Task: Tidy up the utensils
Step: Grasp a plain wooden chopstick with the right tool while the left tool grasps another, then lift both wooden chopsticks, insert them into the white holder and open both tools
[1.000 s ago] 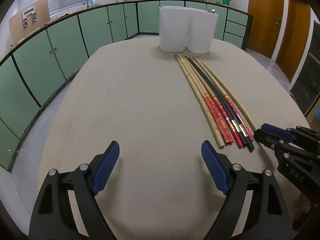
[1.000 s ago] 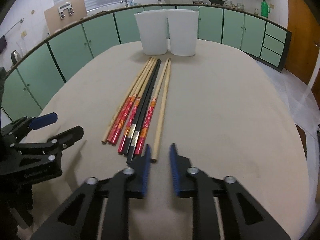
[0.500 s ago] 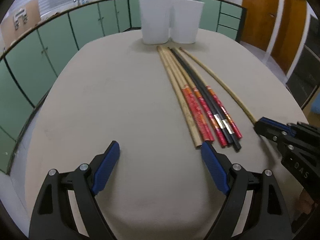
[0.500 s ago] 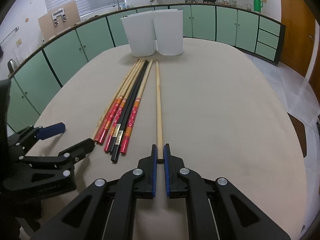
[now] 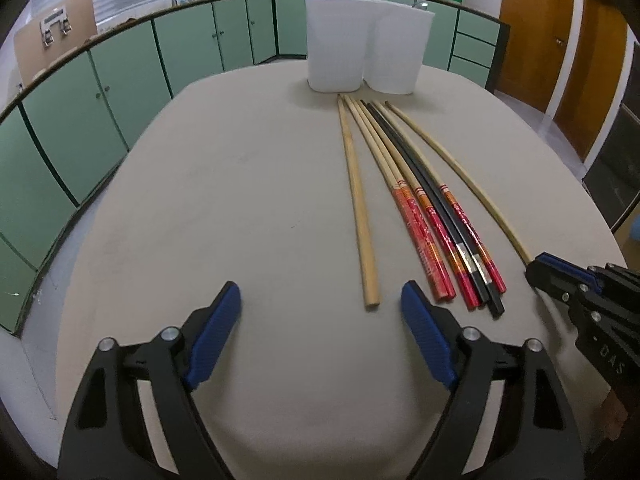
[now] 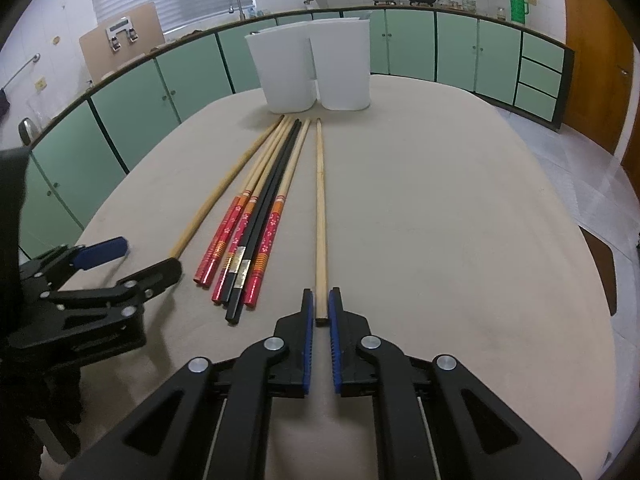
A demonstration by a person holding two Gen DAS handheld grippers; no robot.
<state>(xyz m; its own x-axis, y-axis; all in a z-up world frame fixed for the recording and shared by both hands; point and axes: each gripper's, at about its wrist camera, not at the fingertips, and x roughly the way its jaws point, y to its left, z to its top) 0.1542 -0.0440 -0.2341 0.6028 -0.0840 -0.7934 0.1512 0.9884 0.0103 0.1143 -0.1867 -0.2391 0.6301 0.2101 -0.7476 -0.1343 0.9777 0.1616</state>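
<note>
Several chopsticks lie lengthwise on the beige table (image 5: 240, 200): a bundle of red-handled and black ones (image 5: 440, 232) (image 6: 248, 240), with a plain wooden one on each side. My right gripper (image 6: 319, 312) is shut on the near end of the right plain chopstick (image 6: 320, 200), and its tip (image 5: 536, 270) also shows in the left wrist view. My left gripper (image 5: 320, 300) is wide and its jaws are closing. The near end of the left plain chopstick (image 5: 360, 208) lies between them, by the right pad, untouched. Two white containers (image 5: 336, 56) (image 6: 344, 64) stand at the far end.
Green cabinets (image 5: 120, 92) curve around the table's far and left sides, and wooden doors (image 5: 532, 28) stand at the right. The tabletop left of the chopsticks is bare. The left gripper's body (image 6: 80, 300) fills the lower left of the right wrist view.
My right jaws narrowed onto the right plain chopstick, which swung clear of the bundle. The near end of the left plain chopstick has also swung away from the bundle, toward my left gripper.
</note>
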